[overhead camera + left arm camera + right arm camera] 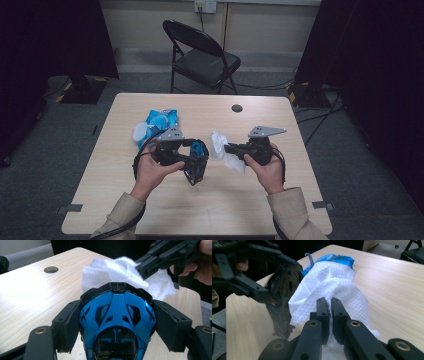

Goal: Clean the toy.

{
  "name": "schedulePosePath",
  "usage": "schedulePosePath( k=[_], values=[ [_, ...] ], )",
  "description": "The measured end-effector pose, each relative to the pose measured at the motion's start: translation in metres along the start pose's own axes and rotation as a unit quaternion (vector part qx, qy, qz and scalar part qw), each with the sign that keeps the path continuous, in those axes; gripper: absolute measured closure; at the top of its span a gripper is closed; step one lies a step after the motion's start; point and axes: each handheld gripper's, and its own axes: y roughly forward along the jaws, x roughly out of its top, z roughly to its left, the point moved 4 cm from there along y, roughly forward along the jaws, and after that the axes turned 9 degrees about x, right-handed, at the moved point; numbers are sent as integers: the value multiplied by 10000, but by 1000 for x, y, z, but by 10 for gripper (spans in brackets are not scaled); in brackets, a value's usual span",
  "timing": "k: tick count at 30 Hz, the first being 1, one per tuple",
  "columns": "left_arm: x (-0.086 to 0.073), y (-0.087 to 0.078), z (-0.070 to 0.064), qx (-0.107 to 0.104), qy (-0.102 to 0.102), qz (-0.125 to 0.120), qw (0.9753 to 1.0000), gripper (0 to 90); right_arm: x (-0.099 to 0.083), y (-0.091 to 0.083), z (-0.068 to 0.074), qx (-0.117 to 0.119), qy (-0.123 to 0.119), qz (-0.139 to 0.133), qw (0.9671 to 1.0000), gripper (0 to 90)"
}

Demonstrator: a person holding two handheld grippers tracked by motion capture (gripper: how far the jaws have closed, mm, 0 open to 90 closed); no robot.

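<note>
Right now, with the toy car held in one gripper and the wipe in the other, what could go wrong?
1. The left gripper clamps the glossy blue toy car only by its sides; pushing with the wipe might make it slip or twist.
2. The right gripper pinches just a small fold of the white wipe, so it could pull free while rubbing.
3. The blue wipe packet lies close behind and could be knocked.

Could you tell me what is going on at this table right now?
A person is holding a gripper in each hand over a wooden table. The left gripper is shut on a glossy blue and black toy car body, its fingers clamped on both sides. The right gripper is shut on a white paper towel and holds it right beside the toy, apparently to wipe it. A blue wipes packet lies on the table behind the left gripper.
</note>
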Motion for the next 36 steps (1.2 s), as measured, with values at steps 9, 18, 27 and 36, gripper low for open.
schedulePosePath(
  k=[9,18,27,36],
  values=[
    [-1,2,0,-24,-2,56,10000,263,17,9,14,372,-37,-254,9990,870],
    [1,3,-6,-153,25,26,9999,262,18,30,18,463,-56,-75,9989,868],
    [0,3,-7,-175,-7,66,9998,263,14,37,18,527,0,-40,9986,867],
    [3,2,-11,-228,31,55,9997,263,9,40,16,513,47,11,9987,868]
  ],
)
